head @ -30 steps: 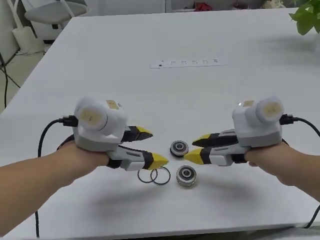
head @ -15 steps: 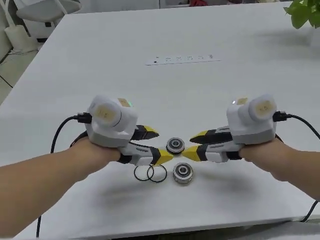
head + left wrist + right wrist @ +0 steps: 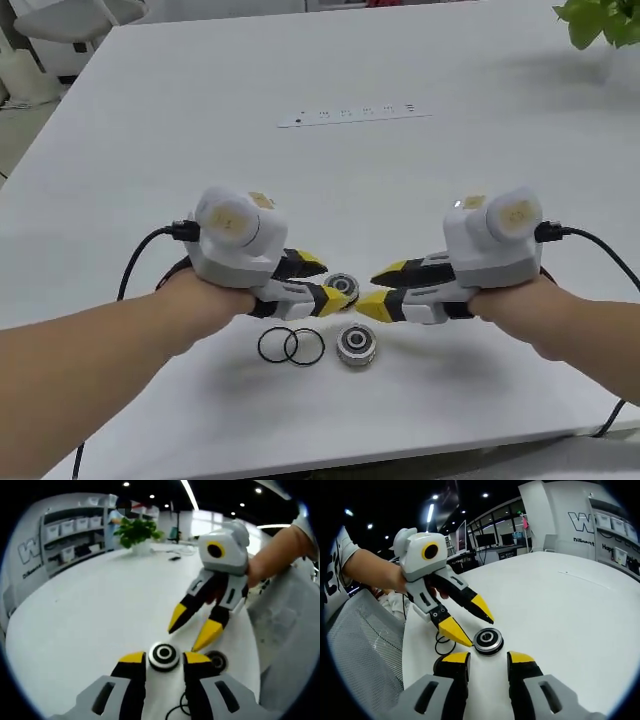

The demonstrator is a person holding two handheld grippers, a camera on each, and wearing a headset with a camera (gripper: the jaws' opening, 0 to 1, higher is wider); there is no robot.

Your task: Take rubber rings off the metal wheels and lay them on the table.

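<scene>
Stretching through a bright office, white table [image 3: 400,180]; left gripper [image 3: 322,282] brackets a metal wheel [image 3: 164,656], grip unclear; right gripper [image 3: 370,292], jaws parted, just beside it.

Two thin black rubber rings [image 3: 291,346] lie flat and overlapping, low in the middle of the head view. Just right of them lies a round, shiny metal wheel [image 3: 356,342]. A second wheel [image 3: 342,286] sits just above it.
</scene>
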